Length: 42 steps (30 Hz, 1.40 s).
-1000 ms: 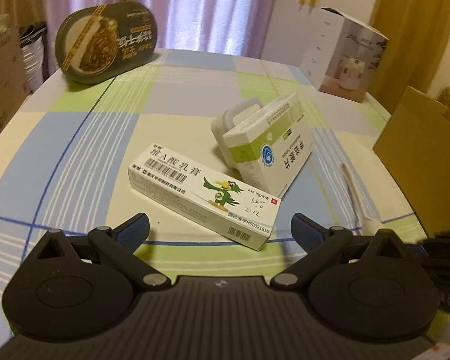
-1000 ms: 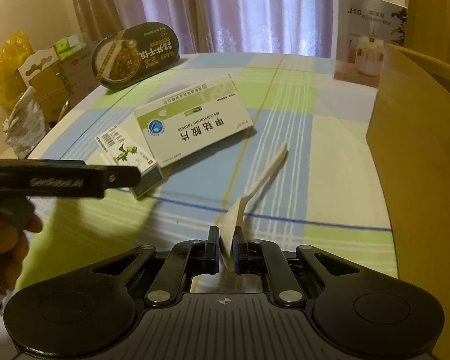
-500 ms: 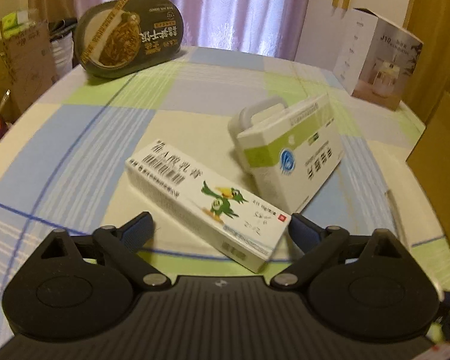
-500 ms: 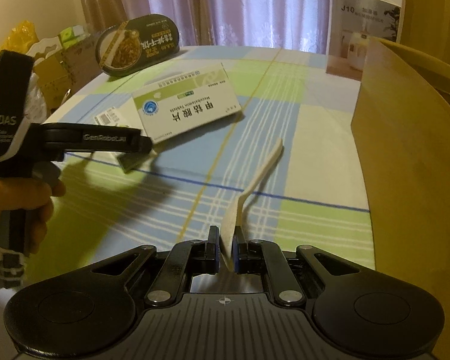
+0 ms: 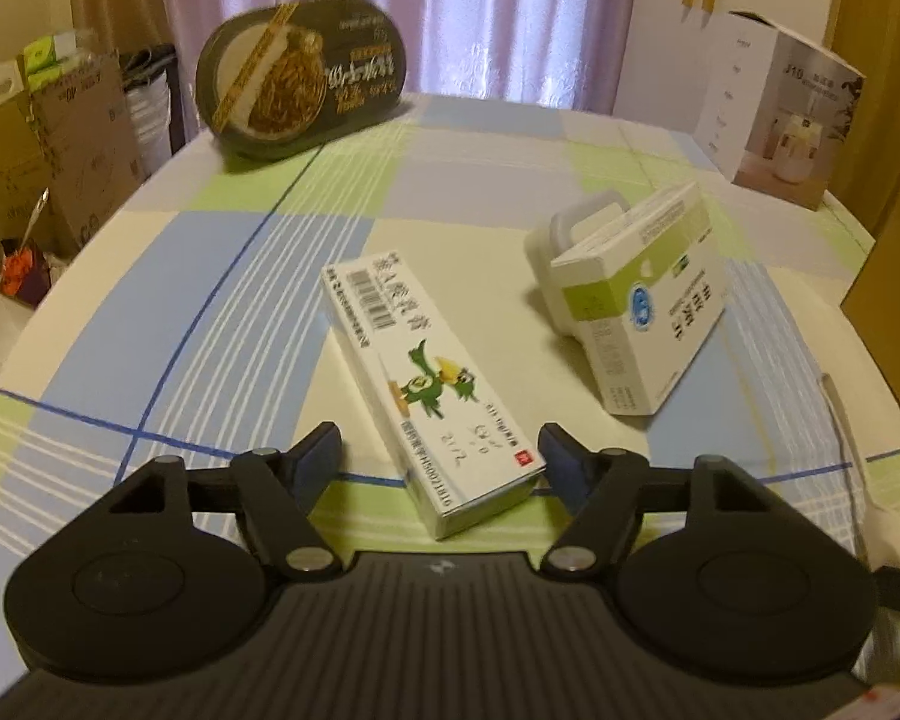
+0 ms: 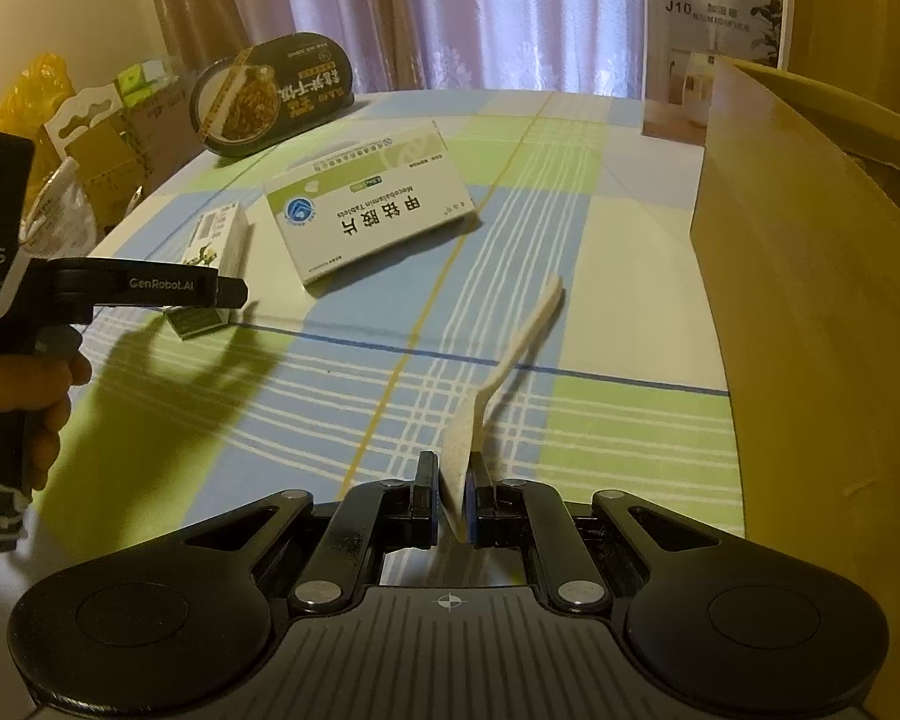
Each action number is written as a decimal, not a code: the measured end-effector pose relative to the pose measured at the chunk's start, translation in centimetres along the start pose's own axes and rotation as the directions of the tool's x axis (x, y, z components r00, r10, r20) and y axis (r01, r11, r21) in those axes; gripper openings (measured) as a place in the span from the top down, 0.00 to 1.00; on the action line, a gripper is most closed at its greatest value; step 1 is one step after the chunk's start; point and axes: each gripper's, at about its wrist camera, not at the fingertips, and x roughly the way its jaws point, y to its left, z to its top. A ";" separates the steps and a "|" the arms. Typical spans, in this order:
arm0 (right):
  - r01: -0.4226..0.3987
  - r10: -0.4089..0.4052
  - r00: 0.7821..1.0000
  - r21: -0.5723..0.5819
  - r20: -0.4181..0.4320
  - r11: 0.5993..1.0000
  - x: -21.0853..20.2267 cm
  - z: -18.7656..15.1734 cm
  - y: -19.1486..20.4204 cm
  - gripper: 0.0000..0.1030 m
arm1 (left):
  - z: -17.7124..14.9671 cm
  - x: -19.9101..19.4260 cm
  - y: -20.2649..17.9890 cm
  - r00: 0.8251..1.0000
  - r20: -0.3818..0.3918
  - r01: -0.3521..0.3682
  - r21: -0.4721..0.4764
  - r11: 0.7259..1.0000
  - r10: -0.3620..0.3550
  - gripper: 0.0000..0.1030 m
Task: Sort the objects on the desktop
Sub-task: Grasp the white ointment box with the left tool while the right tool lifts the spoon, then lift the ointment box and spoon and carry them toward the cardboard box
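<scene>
A long white ointment box (image 5: pixel 426 378) with a green bird on it lies on the checked tablecloth, its near end between the fingers of my open left gripper (image 5: pixel 440 459). The same box (image 6: pixel 213 240) shows in the right wrist view behind the left gripper (image 6: pixel 234 293), which a hand holds. A white and green tablet box (image 5: pixel 648 312) leans on a small white container (image 5: pixel 561 240); it shows again (image 6: pixel 372 210) in the right wrist view. My right gripper (image 6: pixel 452 501) is shut on the bowl end of a white plastic spoon (image 6: pixel 510 354), lifted above the cloth.
A dark oval noodle bowl (image 5: pixel 303 93) stands on edge at the table's far left. A white humidifier box (image 5: pixel 780 102) stands at the far right. A tall brown cardboard box (image 6: pixel 810 300) rises along the right side. Cartons and bags crowd the floor on the left.
The left gripper has swung over the ointment box, whose near end now lies between its open fingers. The right gripper keeps the spoon and has shifted slightly.
</scene>
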 end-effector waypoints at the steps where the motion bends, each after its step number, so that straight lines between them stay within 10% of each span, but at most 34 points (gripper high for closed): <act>1: 0.000 0.000 1.000 -0.001 -0.001 1.000 -0.1 -0.1 0.0 0.95 | 0.0 -0.1 0.0 1.000 0.000 -0.002 0.007 1.000 0.002 0.47; 5: -0.005 0.005 1.000 0.000 -0.005 1.000 -0.5 -0.6 0.3 0.95 | -1.0 -1.7 0.2 1.000 -0.030 -0.004 0.028 1.000 0.005 0.68; 26: -0.039 0.035 0.998 -0.083 -0.046 0.996 -12.3 -11.7 2.7 0.95 | -14.3 -18.0 -7.0 0.988 -0.106 0.129 0.146 0.981 -0.114 0.68; 29: -0.043 0.041 0.999 -0.068 -0.026 0.997 -12.7 -11.9 2.7 0.76 | -14.5 -18.5 -6.9 0.989 -0.093 0.125 0.135 0.983 -0.113 0.56; 31: -0.051 0.051 0.999 -0.063 -0.010 0.997 -12.8 -11.8 2.9 0.35 | -14.2 -18.7 -6.8 0.991 -0.078 0.119 0.131 0.984 -0.110 0.50; 42: -0.043 0.042 0.999 -0.032 -0.008 0.999 -10.6 -11.8 2.6 0.34 | -13.7 -17.4 -6.4 0.990 -0.075 0.125 0.117 0.985 -0.117 0.42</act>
